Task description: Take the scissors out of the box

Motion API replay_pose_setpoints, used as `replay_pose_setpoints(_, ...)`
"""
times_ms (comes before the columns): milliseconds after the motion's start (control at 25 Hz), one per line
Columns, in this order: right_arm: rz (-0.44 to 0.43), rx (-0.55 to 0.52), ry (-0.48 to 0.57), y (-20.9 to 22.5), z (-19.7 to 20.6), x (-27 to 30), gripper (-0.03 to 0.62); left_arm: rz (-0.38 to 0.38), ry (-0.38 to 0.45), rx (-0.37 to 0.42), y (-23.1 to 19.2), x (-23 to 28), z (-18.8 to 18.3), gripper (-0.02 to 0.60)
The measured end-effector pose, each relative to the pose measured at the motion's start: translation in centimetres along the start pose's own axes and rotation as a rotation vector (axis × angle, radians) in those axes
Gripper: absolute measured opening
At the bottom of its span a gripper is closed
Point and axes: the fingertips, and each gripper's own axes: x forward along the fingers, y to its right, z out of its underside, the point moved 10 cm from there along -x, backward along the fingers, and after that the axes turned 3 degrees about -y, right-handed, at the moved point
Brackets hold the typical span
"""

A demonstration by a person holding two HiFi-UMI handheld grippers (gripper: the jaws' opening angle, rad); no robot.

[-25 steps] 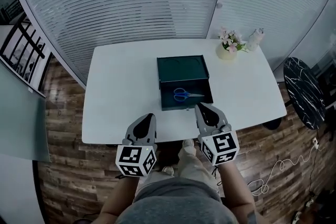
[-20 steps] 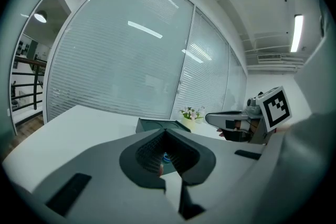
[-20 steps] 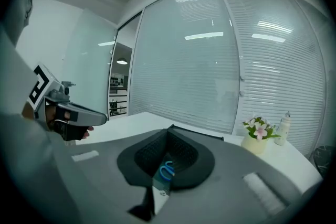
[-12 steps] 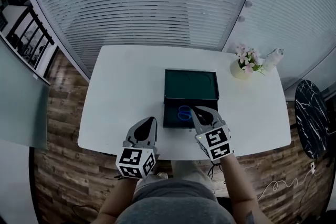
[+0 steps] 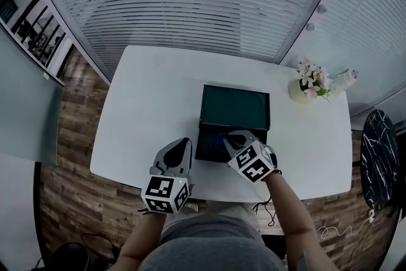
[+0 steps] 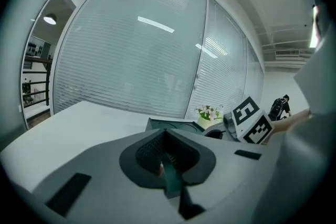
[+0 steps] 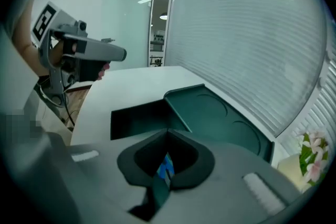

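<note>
A dark green box (image 5: 209,144) stands open on the white table (image 5: 146,105), its lid (image 5: 235,108) folded flat behind it. My right gripper (image 5: 226,141) hangs over the box's opening, tilted down, jaws shut with nothing held. It hides most of the blue-handled scissors; only a sliver of blue (image 5: 219,136) shows by its tip. In the right gripper view the blue scissors (image 7: 166,168) show through the slit behind the shut right gripper (image 7: 167,136), with the box (image 7: 137,118) beyond. My left gripper (image 5: 181,146) is shut, left of the box near the table's front edge.
A small vase of pink flowers (image 5: 309,82) and a white object (image 5: 346,80) stand at the table's back right. A window wall with blinds runs behind the table. The floor around is wooden planks, with a dark round side table (image 5: 380,155) to the right.
My right gripper has moved forward and down from the table's front edge to over the box, rolling as it went and covering the scissors. My left gripper edged forward.
</note>
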Motion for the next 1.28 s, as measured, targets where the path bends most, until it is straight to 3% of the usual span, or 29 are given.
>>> replay_pose_setpoints(200,-0.072,-0.133,-0.139,0.3,0.9,2.2,0.009,-0.022,-0.003,-0.014,-0.1,0.6,0.0,0.005)
replay_pose_setpoints(440,-0.184,-0.234,-0.192,0.1,1.0,3.3,0.011,-0.034,-0.013,-0.027,-0.2,0.8,0.2,0.005)
replay_pose_setpoints(520,-0.230,-0.257,-0.220,-0.1,0.8,3.8,0.146,-0.045,-0.013,-0.034,-0.5,0.7,0.3,0.005)
replay_pose_setpoints(680,-0.248,-0.309,-0.256,-0.1,0.6,5.2,0.144,-0.066,-0.010,-0.044,-0.9,0.6,0.4,0.005)
replay_pose_setpoints(800,-0.245,-0.336,-0.282,-0.1,0.8,6.0,0.104,-0.082,-0.003,-0.049,-1.1,0.3,0.5,0.005)
replay_pose_setpoints(1080,-0.283,-0.274,-0.311,-0.1,0.7,6.3,0.082,-0.111,0.009,-0.070,-1.7,-1.2,0.7,0.005)
replay_pose_setpoints(1280,-0.259,-0.301,-0.315,-0.6,0.7,6.3,0.080,-0.109,0.018,-0.069,-1.7,-2.2,1.1,0.005)
